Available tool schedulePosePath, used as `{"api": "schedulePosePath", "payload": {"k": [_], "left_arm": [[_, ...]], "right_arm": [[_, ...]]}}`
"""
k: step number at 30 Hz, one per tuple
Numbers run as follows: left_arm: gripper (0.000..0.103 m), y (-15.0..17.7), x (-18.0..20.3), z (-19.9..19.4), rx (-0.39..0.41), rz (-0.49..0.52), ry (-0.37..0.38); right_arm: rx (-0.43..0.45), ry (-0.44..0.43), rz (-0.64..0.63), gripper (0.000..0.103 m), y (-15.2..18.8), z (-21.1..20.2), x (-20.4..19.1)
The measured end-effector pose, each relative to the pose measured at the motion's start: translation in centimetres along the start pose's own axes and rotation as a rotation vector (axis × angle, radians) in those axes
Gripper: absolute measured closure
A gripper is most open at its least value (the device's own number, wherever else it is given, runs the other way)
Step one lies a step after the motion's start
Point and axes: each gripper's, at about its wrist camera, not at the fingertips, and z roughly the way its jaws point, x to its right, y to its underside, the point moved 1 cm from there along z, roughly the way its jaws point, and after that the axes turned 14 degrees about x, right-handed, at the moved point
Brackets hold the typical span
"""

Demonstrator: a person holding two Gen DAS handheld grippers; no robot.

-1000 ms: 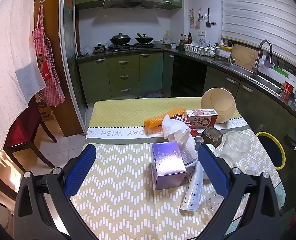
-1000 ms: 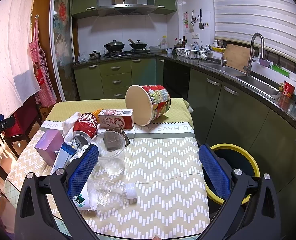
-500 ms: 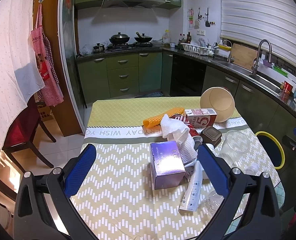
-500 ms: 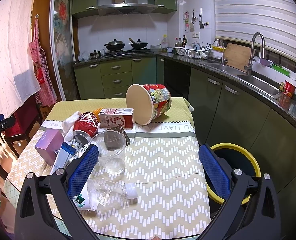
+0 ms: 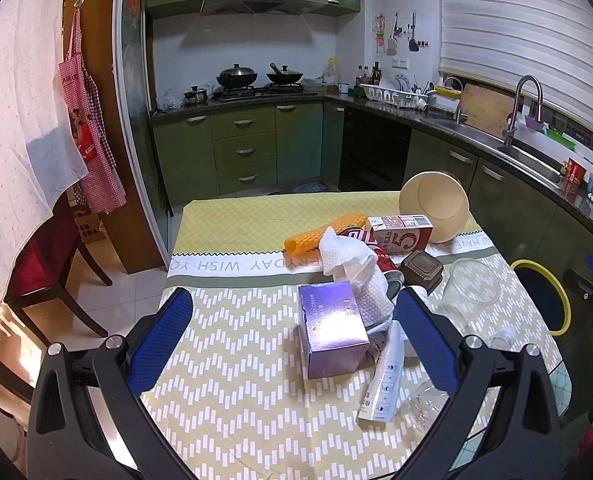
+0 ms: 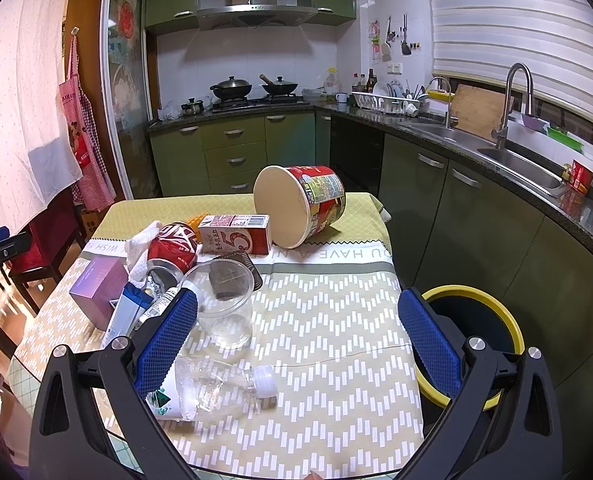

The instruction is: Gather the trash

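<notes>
Trash lies heaped on the table: a purple box (image 5: 332, 330), a crumpled white tissue (image 5: 352, 264), a red can (image 6: 173, 245), a red-and-white carton (image 6: 235, 234), a tipped noodle cup (image 6: 299, 205), a clear plastic cup (image 6: 222, 306), a crushed clear bottle (image 6: 212, 390) and a white tube (image 5: 382, 378). My left gripper (image 5: 294, 334) hangs open above the table's near side, the purple box between its blue fingers in view. My right gripper (image 6: 296, 336) is open too, over the bare cloth right of the plastic cup. Neither holds anything.
A dark bin with a yellow rim (image 6: 474, 322) stands on the floor right of the table. The table's yellow patterned cloth (image 5: 236, 360) ends near both grippers. A red chair (image 5: 44, 264) stands left. Green kitchen cabinets (image 5: 248, 148) and a sink (image 6: 524, 164) line the back and right.
Both views have shifted only slightly; the left gripper has drifted a little so the purple box sits more centred. Nothing on the table has moved.
</notes>
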Motion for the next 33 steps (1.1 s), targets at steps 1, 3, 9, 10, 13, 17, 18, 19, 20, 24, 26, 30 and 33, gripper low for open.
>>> {"api": "schedulePosePath", "payload": {"k": [1, 3, 9, 10, 13, 17, 18, 19, 20, 24, 26, 30, 33], "left_arm": [[0.006, 0.05, 0.08, 0.00, 0.000, 0.001, 0.001], [0.006, 0.10, 0.16, 0.00, 0.000, 0.000, 0.000], [0.006, 0.01, 0.09, 0.02, -0.001, 0.000, 0.000], [0.006, 0.09, 0.22, 0.01, -0.001, 0.000, 0.000], [0.006, 0.04, 0.18, 0.10, -0.001, 0.001, 0.001], [0.006, 0.03, 0.19, 0.10, -0.003, 0.001, 0.001], [0.006, 0.02, 0.18, 0.10, -0.003, 0.001, 0.000], [0.006, 0.06, 0.26, 0.11, -0.003, 0.000, 0.001], [0.006, 0.06, 0.27, 0.12, -0.003, 0.000, 0.002], [0.006, 0.06, 0.28, 0.12, -0.004, 0.001, 0.001], [0.006, 0.06, 0.29, 0.12, -0.004, 0.001, 0.001], [0.006, 0.48, 0.72, 0.38, -0.011, -0.003, 0.002], [0.006, 0.64, 0.79, 0.74, -0.014, -0.005, 0.005]], "right_arm": [[-0.001, 0.000, 0.000, 0.004, 0.01, 0.03, 0.02], [0.000, 0.000, 0.000, 0.004, 0.04, 0.01, 0.00], [0.000, 0.001, -0.001, 0.004, 0.06, 0.09, -0.01], [0.000, 0.001, -0.001, 0.004, 0.06, 0.09, -0.01], [0.000, 0.001, -0.001, 0.004, 0.05, 0.10, 0.00], [-0.001, 0.000, -0.001, 0.004, 0.06, 0.11, 0.00], [-0.002, 0.000, -0.002, 0.004, 0.06, 0.12, 0.00], [-0.002, 0.000, -0.002, 0.004, 0.10, 0.13, 0.02], [-0.003, 0.000, -0.003, 0.004, 0.13, 0.18, 0.04], [-0.006, 0.000, -0.002, 0.004, 0.21, 0.36, 0.15], [-0.008, 0.000, -0.003, 0.004, 0.22, 0.39, 0.11], [-0.012, -0.001, -0.002, 0.004, 0.29, 0.67, 0.13], [-0.014, 0.000, -0.005, 0.004, 0.32, 0.83, 0.15]]}}
